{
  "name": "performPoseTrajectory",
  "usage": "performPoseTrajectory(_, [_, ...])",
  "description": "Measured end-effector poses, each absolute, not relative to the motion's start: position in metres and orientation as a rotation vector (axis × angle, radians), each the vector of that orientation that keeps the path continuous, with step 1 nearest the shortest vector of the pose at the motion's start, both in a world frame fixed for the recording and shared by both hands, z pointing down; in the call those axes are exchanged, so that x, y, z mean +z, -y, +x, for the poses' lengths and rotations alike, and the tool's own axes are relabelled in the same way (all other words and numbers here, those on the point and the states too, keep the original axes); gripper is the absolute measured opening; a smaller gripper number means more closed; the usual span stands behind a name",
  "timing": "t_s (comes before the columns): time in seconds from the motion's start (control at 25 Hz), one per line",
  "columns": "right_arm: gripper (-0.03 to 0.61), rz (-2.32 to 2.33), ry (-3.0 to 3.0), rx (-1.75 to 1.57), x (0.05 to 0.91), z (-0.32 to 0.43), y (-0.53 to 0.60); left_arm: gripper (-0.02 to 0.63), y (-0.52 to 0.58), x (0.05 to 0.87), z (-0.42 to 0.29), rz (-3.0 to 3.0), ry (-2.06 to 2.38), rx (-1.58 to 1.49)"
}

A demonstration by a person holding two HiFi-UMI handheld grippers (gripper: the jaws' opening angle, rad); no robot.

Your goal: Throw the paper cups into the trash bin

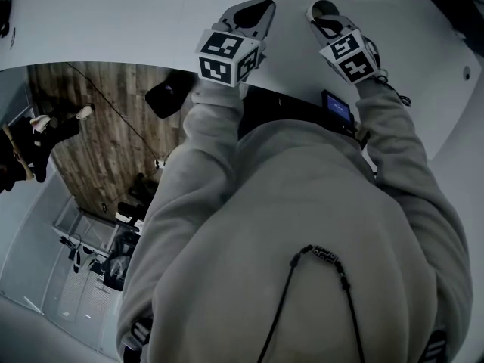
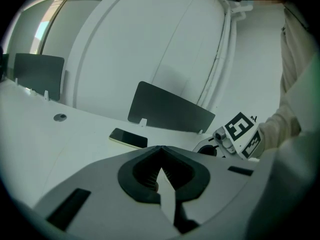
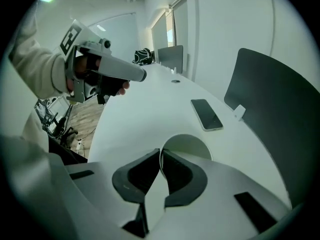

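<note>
A white paper cup (image 3: 189, 145) stands open side up on the white table (image 3: 150, 109). My right gripper (image 3: 160, 151) is shut on its near rim, the thin wall pinched between the dark pads. The head view shows that gripper (image 1: 324, 10) at the top, pointing down onto the table. My left gripper (image 2: 161, 148) is shut with nothing between its jaws. It hovers over the table to the left of the right one (image 1: 257, 7), and the right gripper view shows it (image 3: 142, 75) held in a sleeved hand. No trash bin is in view.
A phone (image 3: 206, 115) lies face up just beyond the cup, also in the left gripper view (image 2: 128, 138). Dark divider panels (image 3: 272, 114) (image 2: 170, 109) stand along the table's far side. A wood floor with chairs (image 1: 106, 150) lies left of the table's edge.
</note>
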State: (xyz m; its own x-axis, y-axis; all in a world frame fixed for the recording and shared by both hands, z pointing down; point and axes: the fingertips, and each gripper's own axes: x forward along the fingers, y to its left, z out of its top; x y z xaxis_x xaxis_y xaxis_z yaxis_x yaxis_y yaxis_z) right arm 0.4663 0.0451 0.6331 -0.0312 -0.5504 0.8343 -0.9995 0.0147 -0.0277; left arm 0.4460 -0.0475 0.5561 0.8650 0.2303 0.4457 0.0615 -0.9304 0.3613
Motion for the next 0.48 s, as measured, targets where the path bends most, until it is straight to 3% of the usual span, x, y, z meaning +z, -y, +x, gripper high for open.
performPoseTrajectory(0.48, [0.038,1.636,1.678,0.890,0.615,0.458,-0.045,-0.005,0.049,0.548,0.438,2.705,-0.230,0.689])
